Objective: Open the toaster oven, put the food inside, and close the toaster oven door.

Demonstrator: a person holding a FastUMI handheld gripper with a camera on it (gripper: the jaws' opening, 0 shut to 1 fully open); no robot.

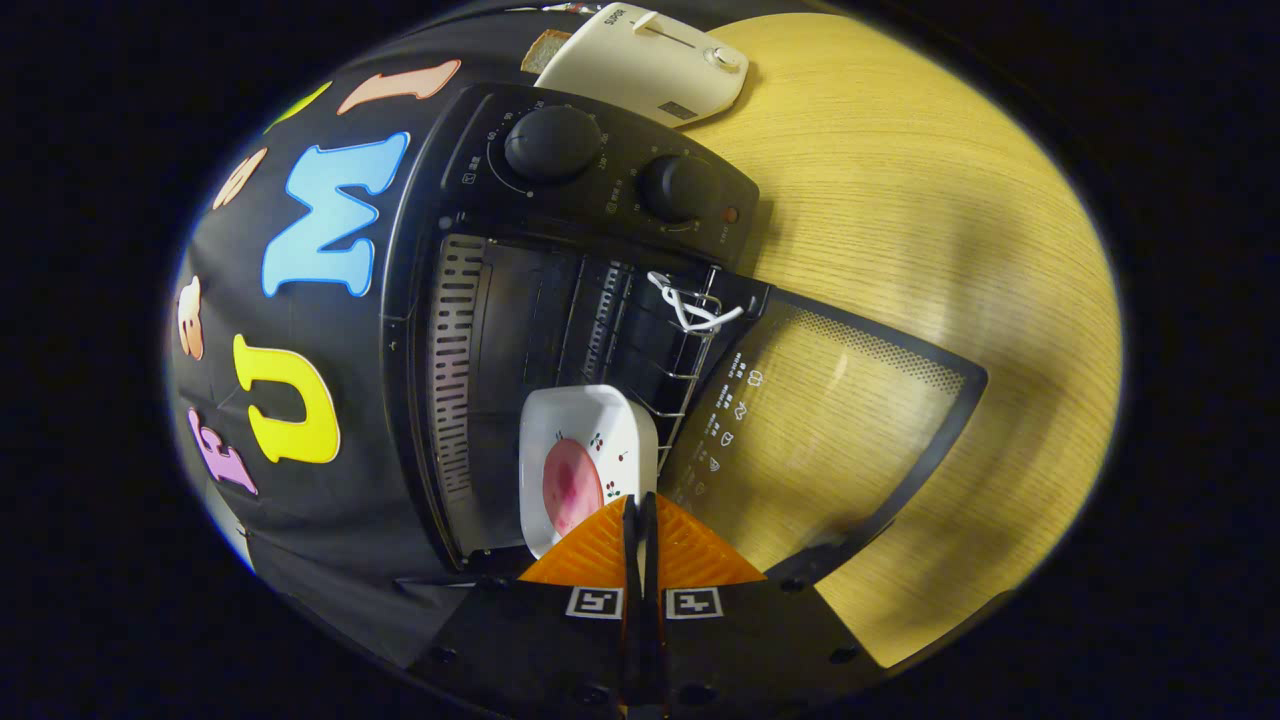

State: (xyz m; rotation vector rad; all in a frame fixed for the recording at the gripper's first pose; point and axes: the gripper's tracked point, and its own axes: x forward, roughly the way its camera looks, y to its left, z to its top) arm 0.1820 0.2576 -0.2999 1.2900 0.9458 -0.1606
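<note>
Item: toaster oven [560,250], dark body, two round knobs [552,143] on the control panel. Door [830,420] swung fully open, glass pane lying out over the wooden desk [900,180]. Wire rack [680,380] inside, with a white cord or tie [690,305] looped at its near corner by the door hinge.

Item: food [572,485], a pink round piece on a white dish [585,450] with small cherry prints. The dish sits at the mouth of the oven cavity, just ahead of the claw [640,520], by the rack's front edge.

Item: claw. Fingers drawn nearly together, with only a thin slit between them. They appear to pinch the near rim of the dish, but the contact point is covered by the fingers themselves, so the grip cannot be confirmed.

Item: white pop-up toaster [650,62] at the far edge of the desk, beyond the oven, with a slice of bread [545,50] beside it.

Handling, judged: the dish is probably ceramic or melamine, so rigid, glazed, slippery and chip-prone. The rim is the only practical hold. A one-edge pinch lets it tilt, and the food may slide. The door is likely light and hinged; push it at its free edge.

Obscured: the cavity's depth is dark, the dish's near rim is hidden, whether the dish rests on the rack is unclear, and the door handle is blurred.
</note>
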